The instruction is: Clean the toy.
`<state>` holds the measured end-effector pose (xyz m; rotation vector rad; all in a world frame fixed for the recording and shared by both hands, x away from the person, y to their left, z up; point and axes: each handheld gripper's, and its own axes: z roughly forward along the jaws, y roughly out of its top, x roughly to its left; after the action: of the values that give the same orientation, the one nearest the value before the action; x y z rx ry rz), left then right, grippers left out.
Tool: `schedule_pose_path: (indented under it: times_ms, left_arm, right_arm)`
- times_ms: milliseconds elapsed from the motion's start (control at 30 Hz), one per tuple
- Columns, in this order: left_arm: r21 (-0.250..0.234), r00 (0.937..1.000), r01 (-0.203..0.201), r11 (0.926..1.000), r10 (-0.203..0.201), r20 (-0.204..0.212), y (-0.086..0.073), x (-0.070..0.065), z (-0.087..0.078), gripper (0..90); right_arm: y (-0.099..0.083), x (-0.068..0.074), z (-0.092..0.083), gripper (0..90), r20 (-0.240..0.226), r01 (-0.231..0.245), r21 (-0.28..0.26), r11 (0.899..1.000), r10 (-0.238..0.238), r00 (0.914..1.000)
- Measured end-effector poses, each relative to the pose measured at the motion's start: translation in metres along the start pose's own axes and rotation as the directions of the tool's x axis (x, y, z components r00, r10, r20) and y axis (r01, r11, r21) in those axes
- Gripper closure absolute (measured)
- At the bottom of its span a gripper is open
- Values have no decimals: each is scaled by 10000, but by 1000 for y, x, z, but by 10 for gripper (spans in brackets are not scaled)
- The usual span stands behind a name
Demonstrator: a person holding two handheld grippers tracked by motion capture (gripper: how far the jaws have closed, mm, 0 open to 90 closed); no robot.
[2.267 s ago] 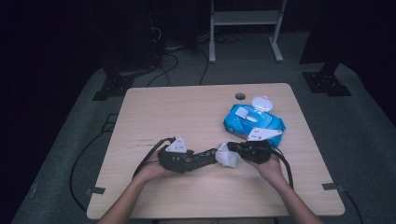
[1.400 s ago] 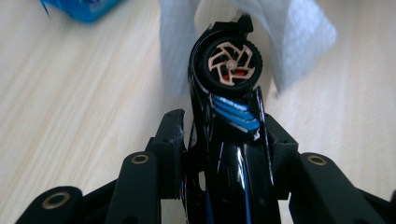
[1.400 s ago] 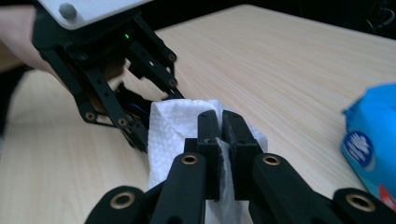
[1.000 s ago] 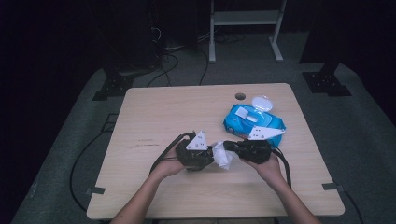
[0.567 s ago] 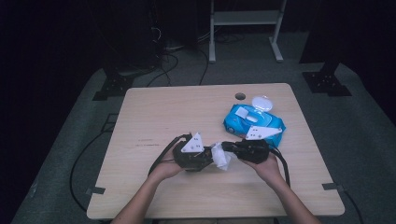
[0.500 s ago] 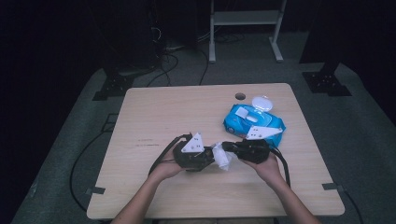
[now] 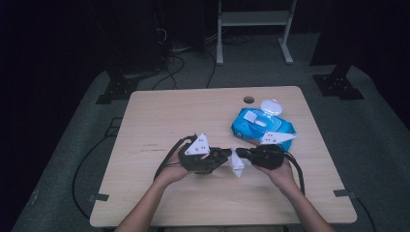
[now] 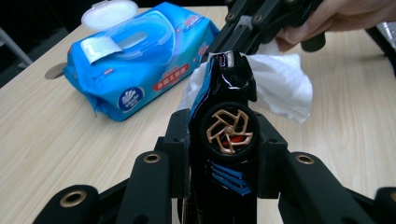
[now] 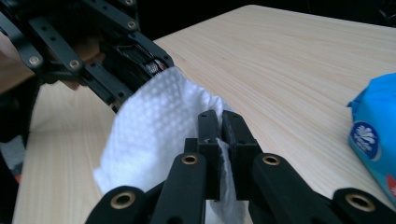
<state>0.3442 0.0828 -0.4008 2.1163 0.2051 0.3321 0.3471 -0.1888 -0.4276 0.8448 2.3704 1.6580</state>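
My left gripper (image 8: 226, 135) is shut on a glossy black and blue toy car (image 8: 227, 93) with a bronze wheel, held nose forward. In the high view the left gripper (image 7: 220, 157) points right, toward the right gripper (image 7: 244, 153). My right gripper (image 9: 219, 126) is shut on a white wet wipe (image 9: 154, 130), which hangs crumpled from its jaws. The wipe (image 7: 237, 163) lies between the two grippers and presses against the front of the car (image 9: 140, 58). In the left gripper view the wipe (image 8: 282, 84) sits just behind the car's nose.
A blue pack of wet wipes (image 7: 262, 126) with its white lid flipped open lies on the wooden table (image 7: 159, 116) behind the right hand. A small round hole (image 7: 248, 100) is near the table's far edge. Cables trail off the left side.
Since the oldest frame, the left gripper has tipped up and shifted right to meet the wipe. Over the last second, both hands have hardly moved.
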Motion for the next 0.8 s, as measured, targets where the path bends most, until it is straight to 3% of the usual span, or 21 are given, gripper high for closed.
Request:
schedule_pose_path:
  times_ms: [200,400,500,567,633,700,800]
  left_arm:
    - [-565,9997,228,9981,-225,59,0,3,0,646]
    - [-1082,9991,417,9933,-405,139,-5,4,-2,643]
    - [-1004,9989,472,9938,-464,103,-11,2,-1,643]
    - [-1066,9993,374,9936,-377,-7,-13,0,-1,646]
    - [-1060,9989,439,9934,-454,-116,-15,1,-3,647]
    - [-1263,9972,691,9896,-721,-187,-20,4,-9,647]
    - [-1647,9956,858,9826,-908,-230,-29,7,-16,648]
  right_arm:
    - [7,-1,-5,865,-235,-385,-460,9982,375,9990]
    - [15,3,-11,867,-320,-435,-790,9959,410,9986]
    - [21,8,-9,869,-335,-173,-766,9969,147,9993]
    - [27,12,-5,869,-766,-226,-952,9952,153,9969]
    - [35,22,1,869,-501,388,-780,9962,-428,9978]
    - [40,25,7,869,-479,615,-640,9961,-646,9968]
    - [43,26,16,869,-697,508,-711,9962,-558,9960]
